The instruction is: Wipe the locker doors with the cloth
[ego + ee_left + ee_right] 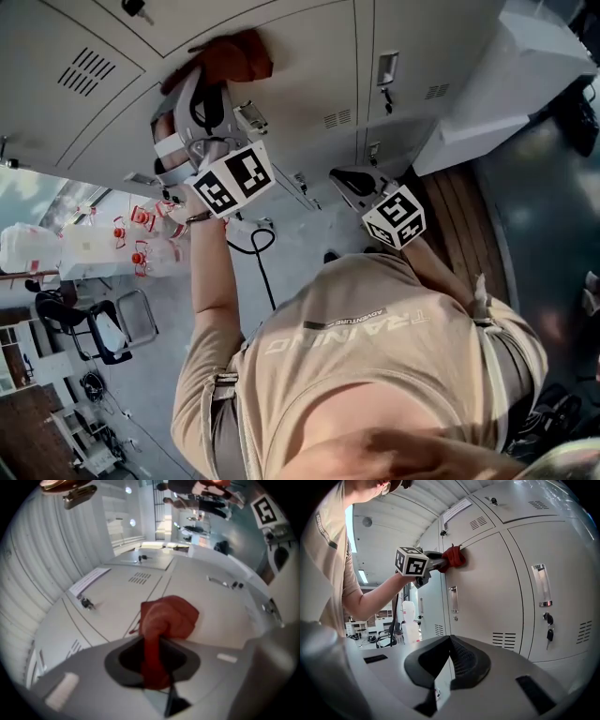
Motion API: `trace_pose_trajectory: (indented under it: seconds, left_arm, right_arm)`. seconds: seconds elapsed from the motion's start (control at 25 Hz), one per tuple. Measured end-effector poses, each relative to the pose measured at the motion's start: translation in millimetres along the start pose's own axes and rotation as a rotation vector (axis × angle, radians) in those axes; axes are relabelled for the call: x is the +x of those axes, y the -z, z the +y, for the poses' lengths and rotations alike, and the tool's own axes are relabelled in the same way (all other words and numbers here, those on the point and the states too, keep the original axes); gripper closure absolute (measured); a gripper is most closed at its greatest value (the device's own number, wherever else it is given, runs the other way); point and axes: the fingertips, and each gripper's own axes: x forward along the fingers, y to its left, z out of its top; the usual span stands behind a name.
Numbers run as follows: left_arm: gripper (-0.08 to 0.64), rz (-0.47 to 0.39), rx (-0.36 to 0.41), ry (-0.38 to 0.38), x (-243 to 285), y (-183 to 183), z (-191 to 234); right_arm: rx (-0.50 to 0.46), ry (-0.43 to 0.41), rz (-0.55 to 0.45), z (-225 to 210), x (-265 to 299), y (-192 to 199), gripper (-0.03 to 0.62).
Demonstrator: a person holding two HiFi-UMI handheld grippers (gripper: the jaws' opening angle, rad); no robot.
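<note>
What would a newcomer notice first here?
The red cloth, clamped in the left gripper and pressed against a pale grey locker door, is the only strong colour. Next come the black-and-white marker cubes on both grippers. The right gripper hangs lower, jaws together, holding nothing.

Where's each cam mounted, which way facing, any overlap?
Head view: on the head, facing steeply down the locker doors; shows T-shirt torso, left hand-held gripper, right hand-held gripper.
Left gripper view: rides the left one, facing along its jaws at the red cloth clamped against a door.
Right gripper view: rides the right one, jaws shut, empty, facing the doors; shows the left arm.
Shared: head and right gripper views both show the red cloth on the door.
</note>
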Motion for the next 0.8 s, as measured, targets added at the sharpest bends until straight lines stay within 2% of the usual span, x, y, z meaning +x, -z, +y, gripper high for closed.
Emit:
trace_pose_trajectory:
  seconds: [0.16,0.32,0.6,0.8]
  left_arm:
    - [0.485,0.033,-0.089,0.078,-9.3,16.6,-35.4]
    - [0.485,0.069,-0.134,0.16,-19.6,33.2,-82.9]
    - [0.485,0.091,-0.218,0.204,-38.4,49.0,-122.2]
    - [0.484,0.129,-0.244,0.319,-47.9,67.1,-177.6]
  right_arm:
    - [0.003,-0.013,0.015,4.8,2.6,3.2,0.58]
    - [0.018,-0.032,0.027,12.3,7.7,10.0,0.578]
    - [0.024,-0.034,0.04,21.4,11.6,15.7,0.578]
    - [0.03,-0.014,0.047,22.9,7.9,19.1,0.578]
